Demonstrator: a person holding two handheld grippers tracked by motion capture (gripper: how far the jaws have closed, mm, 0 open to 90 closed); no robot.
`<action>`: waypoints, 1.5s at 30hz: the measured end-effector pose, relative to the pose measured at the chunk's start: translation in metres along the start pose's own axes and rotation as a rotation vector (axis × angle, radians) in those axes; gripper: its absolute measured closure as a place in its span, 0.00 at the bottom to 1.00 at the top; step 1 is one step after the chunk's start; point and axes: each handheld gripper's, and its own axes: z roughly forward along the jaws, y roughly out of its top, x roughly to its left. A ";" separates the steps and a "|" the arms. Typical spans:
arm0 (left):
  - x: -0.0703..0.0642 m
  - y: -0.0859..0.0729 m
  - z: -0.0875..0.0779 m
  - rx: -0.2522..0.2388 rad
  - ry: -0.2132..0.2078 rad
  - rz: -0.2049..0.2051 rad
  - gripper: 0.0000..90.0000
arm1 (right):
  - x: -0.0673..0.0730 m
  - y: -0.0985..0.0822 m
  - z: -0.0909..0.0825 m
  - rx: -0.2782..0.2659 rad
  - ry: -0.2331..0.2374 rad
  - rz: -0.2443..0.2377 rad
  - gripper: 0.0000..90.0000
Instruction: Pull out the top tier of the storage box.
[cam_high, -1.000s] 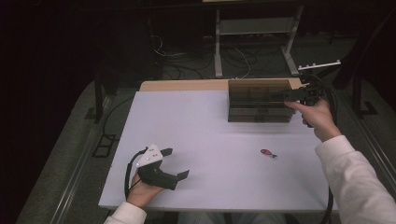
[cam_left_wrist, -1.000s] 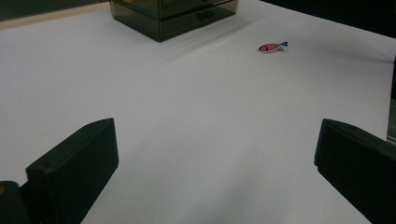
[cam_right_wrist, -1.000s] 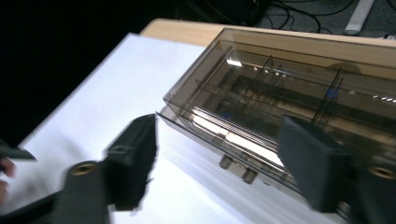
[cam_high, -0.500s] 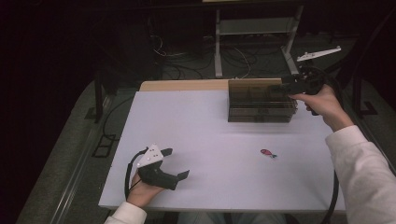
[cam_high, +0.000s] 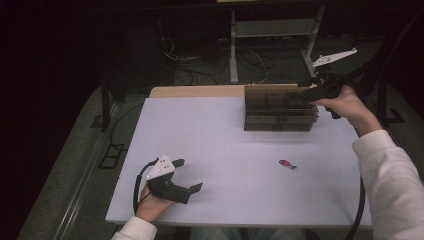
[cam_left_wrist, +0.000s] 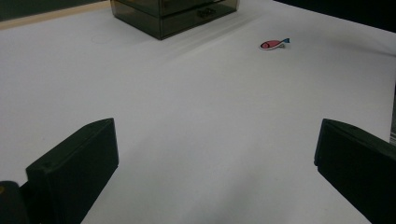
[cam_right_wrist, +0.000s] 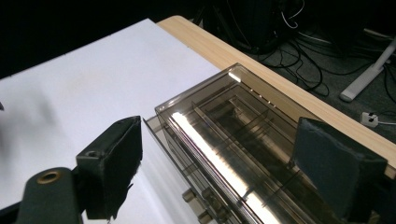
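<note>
A smoky clear drawer box (cam_high: 280, 108) stands at the table's far right. My right gripper (cam_high: 306, 93) hovers over its far right corner. In the right gripper view the box top (cam_right_wrist: 233, 135) lies below the gripper (cam_right_wrist: 215, 158); the jaws have just been opening, stand wide, and neither pad touches it. Two small drawer knobs (cam_right_wrist: 189, 195) show on the box front. A small red fish figure (cam_high: 286, 163) lies on the white table in front of the box. My left gripper (cam_high: 189, 174) rests open near the front left, pointing at the fish (cam_left_wrist: 273, 44) and the box (cam_left_wrist: 173, 11), nothing between its jaws.
The white table top (cam_high: 215, 145) has a wooden strip (cam_high: 195, 91) along its far edge. Beyond that are cables and a white stand (cam_high: 235, 55) on the dark floor. A black cable trails from each gripper.
My right hand has lifted from the box's front right corner and moved back over its far right corner. The left gripper and the fish have stayed put.
</note>
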 end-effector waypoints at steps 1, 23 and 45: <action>0.000 0.000 0.000 -0.001 0.002 0.001 0.00 | -0.001 0.000 0.001 0.004 0.001 -0.010 0.18; 0.000 0.000 0.000 0.003 -0.003 0.001 0.00 | -0.006 -0.008 0.021 0.134 0.043 -0.158 0.21; -0.001 0.000 0.001 0.006 -0.007 0.007 0.00 | 0.006 -0.014 0.041 0.257 0.126 -0.312 0.28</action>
